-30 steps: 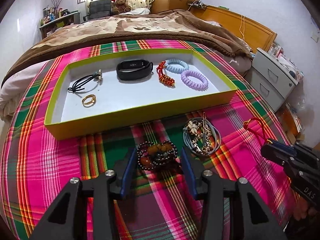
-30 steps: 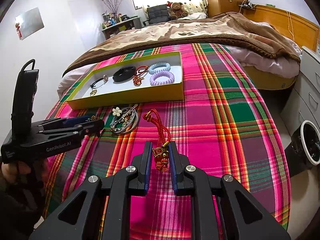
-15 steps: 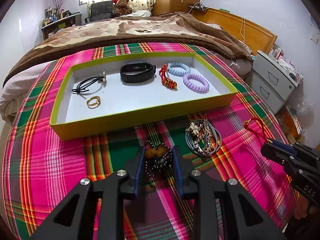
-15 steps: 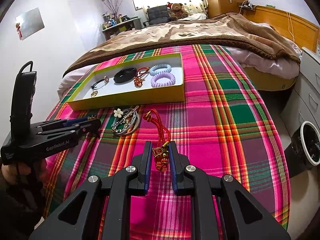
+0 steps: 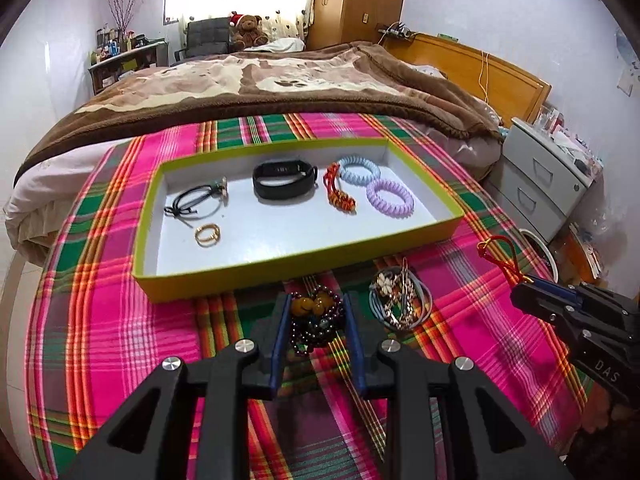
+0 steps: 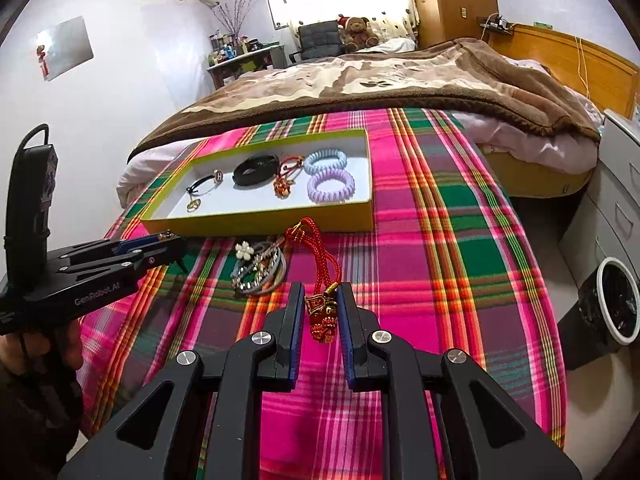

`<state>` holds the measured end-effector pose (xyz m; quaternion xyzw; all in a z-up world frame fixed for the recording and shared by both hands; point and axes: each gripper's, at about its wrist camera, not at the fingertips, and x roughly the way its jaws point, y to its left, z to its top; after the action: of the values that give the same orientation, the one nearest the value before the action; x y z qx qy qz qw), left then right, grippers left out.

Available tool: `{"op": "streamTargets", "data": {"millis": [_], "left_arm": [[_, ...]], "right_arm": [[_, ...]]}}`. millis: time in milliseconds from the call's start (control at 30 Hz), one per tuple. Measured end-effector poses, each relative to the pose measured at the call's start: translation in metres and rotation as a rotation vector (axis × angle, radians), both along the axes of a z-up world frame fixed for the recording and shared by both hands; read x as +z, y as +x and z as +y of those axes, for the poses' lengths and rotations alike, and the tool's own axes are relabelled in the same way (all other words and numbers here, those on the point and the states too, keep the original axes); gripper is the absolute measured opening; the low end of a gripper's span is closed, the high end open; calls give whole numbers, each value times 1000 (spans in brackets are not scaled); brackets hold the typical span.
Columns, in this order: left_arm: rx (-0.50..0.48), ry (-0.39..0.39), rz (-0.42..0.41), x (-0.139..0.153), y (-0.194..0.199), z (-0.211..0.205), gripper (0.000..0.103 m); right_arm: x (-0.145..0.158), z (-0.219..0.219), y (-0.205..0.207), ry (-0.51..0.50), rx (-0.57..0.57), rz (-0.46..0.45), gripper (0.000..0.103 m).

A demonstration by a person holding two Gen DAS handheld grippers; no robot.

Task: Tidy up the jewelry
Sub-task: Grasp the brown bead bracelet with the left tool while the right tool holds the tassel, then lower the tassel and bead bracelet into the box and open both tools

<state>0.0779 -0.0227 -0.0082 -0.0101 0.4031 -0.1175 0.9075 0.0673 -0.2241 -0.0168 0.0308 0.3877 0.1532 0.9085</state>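
Observation:
My left gripper point(image 5: 316, 308) is shut on a dark beaded bracelet point(image 5: 316, 320) with amber beads and holds it above the plaid cloth, just in front of the yellow-green tray point(image 5: 248, 276). My right gripper point(image 6: 319, 300) is shut on a red knotted charm point(image 6: 322, 316) whose cord loops forward point(image 6: 316, 248). The tray holds a black cord bracelet point(image 5: 196, 200), a gold ring point(image 5: 207, 234), a black band point(image 5: 285, 178), a red charm point(image 5: 340, 196), a blue coil point(image 5: 359, 168) and a purple coil point(image 5: 390, 198).
A pile of grey hair ties and hair clips point(image 5: 400, 300) lies on the cloth right of my left gripper, also in the right wrist view point(image 6: 258, 268). A brown blanket point(image 5: 280, 80) covers the bed behind the tray. A grey drawer unit point(image 5: 544, 176) stands at the right.
My left gripper closed on the beaded bracelet and lifted it, rising and moving toward the tray. My right gripper still holds the red charm, now slightly higher.

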Motion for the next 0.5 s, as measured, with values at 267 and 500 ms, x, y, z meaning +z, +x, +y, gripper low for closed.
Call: {"op": "streamTargets", "data": {"millis": [267,500], "left_arm": [[22,-12,-34,17,10,14,27],[44,-25,-43,25,23,29,27]], "right_arm": [[17,14,15,1,27,-37,17],[26,31,37,5,67,-49,17]]}}
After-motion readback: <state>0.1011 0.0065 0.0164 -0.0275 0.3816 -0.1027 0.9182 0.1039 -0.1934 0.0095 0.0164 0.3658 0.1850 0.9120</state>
